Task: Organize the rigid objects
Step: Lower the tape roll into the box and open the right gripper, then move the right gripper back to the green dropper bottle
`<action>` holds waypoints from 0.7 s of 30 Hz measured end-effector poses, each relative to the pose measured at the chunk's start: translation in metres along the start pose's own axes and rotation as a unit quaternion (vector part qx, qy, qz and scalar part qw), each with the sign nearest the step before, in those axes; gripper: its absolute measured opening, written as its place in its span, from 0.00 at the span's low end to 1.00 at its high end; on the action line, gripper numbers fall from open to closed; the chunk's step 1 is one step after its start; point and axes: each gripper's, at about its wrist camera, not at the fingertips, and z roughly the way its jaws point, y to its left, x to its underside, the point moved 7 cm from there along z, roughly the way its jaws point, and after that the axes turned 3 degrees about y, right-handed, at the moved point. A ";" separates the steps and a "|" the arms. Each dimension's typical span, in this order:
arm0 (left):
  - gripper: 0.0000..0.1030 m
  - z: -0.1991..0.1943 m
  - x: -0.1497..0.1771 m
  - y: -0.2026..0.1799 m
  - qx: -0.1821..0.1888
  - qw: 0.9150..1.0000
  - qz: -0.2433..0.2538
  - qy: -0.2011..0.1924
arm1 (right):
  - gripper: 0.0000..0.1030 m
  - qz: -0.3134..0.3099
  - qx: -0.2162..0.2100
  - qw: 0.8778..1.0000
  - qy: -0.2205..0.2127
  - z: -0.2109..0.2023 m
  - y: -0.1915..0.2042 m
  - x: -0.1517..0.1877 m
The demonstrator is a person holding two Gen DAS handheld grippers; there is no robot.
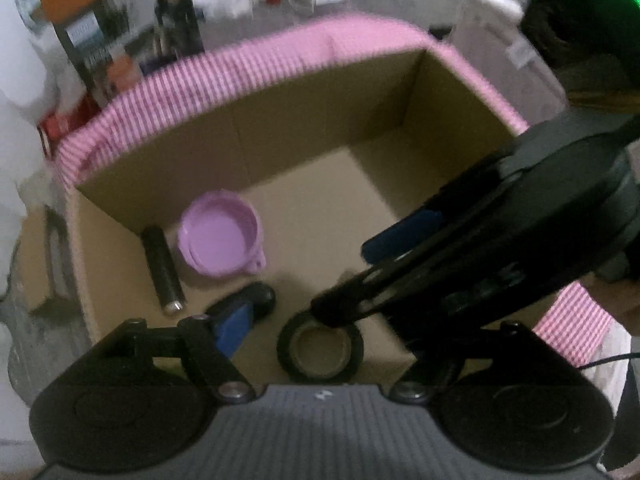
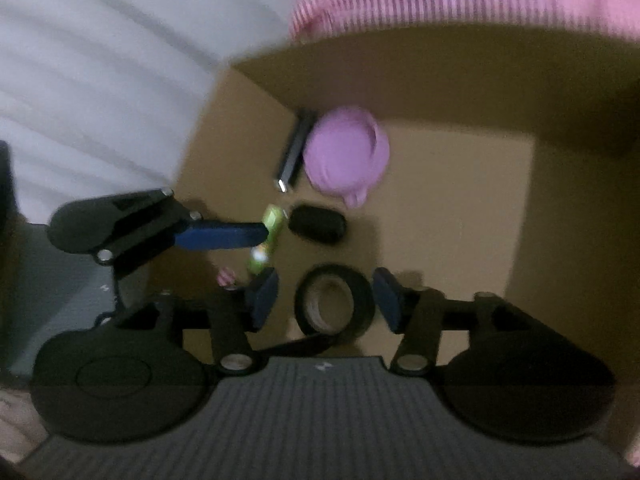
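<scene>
Tape roll [image 2: 335, 304] lies on the cardboard box [image 2: 460, 208] floor between the right tongs' [image 2: 326, 300] parted, untouching pads.

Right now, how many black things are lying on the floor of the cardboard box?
3. A slim black cylinder beside the purple cup, a black oval object below the cup, and a black tape roll nearest the camera. The grippers may hide others.

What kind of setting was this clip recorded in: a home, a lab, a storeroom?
Probably a workshop or storage-type room, though the background is blurred. A cardboard box edged in pink striped cloth sits on a grey floor, with a person standing beyond among a display stand and stacked goods.
</scene>
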 end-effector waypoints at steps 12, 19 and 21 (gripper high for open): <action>0.88 -0.112 0.027 -0.034 -0.028 0.978 0.028 -0.205 | 0.95 -0.087 0.084 0.953 -0.277 -0.169 0.054 0.088; 0.97 -0.112 0.075 -0.069 0.012 0.976 0.016 -0.219 | 0.99 -0.114 0.245 0.904 -0.332 -0.180 0.062 0.162; 0.97 -0.098 0.090 -0.078 0.034 0.976 0.018 -0.213 | 0.99 -0.116 0.289 0.894 -0.322 -0.168 0.057 0.178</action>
